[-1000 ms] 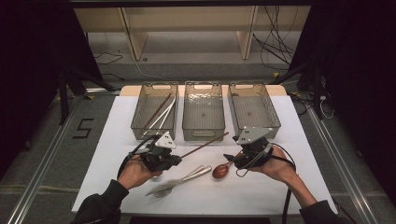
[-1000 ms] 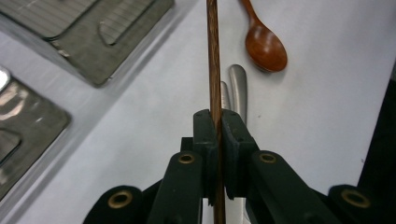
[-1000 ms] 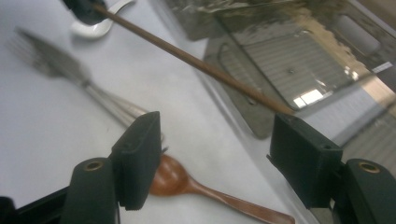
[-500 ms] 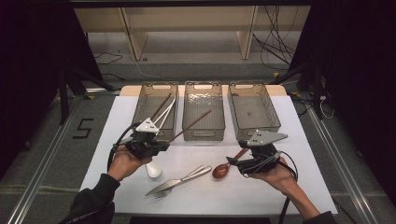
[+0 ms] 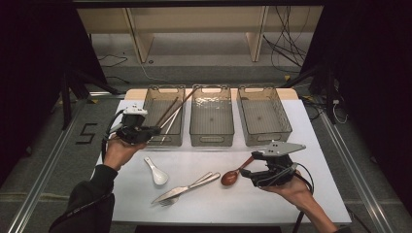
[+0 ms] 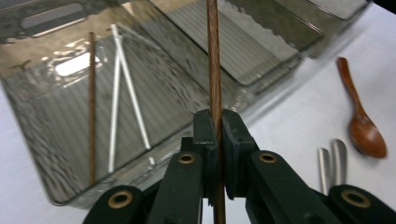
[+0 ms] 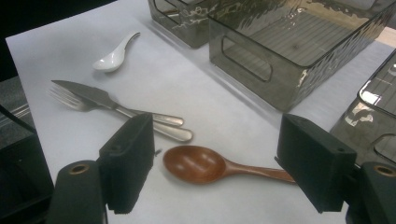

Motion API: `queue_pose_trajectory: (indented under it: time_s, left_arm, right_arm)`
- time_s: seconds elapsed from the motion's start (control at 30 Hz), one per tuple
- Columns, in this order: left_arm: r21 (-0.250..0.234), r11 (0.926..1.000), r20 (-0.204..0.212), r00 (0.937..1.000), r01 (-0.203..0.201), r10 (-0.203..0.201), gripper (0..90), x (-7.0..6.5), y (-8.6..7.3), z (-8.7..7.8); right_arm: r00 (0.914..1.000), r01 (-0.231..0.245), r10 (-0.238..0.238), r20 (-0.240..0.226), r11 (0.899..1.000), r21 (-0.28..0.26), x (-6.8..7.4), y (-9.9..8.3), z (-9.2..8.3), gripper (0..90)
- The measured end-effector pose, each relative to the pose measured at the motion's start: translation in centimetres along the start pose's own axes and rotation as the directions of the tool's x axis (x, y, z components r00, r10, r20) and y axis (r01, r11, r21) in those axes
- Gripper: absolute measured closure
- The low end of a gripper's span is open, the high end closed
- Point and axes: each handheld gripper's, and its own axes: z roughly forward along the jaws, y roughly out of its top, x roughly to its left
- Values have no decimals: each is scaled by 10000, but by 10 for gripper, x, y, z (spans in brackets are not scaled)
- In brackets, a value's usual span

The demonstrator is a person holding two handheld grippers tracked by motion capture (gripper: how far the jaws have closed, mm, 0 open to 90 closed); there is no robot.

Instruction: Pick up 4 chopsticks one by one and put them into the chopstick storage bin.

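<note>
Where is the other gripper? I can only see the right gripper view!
Observer: The high view shows the left gripper at the near end of the left bin.
Operator: Is it holding anything?
Observer: Yes. In the left gripper view its fingers are shut on a brown chopstick, which points out over that bin.
Operator: What's inside the bin?
Observer: A second brown chopstick and two white chopsticks lie on its floor.
</note>
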Motion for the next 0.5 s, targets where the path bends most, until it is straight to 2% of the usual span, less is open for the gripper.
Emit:
queue_pose_trajectory:
  time_s: [0.17,0.4,0.5]
  left_arm:
    - [95,9991,-456,9981,410,-405,852,16,8,9]
    - [374,9959,-1111,9908,824,-778,852,35,13,25]
    - [573,9933,-1241,9879,1006,-929,852,41,14,32]
  right_arm:
    - [10000,7,-7,-81,10000,-41,2,0,-1,284]
    - [9999,58,-60,-141,9999,-105,3,-1,-2,276]
    - [9999,59,-61,-147,9999,-131,4,0,-2,275]
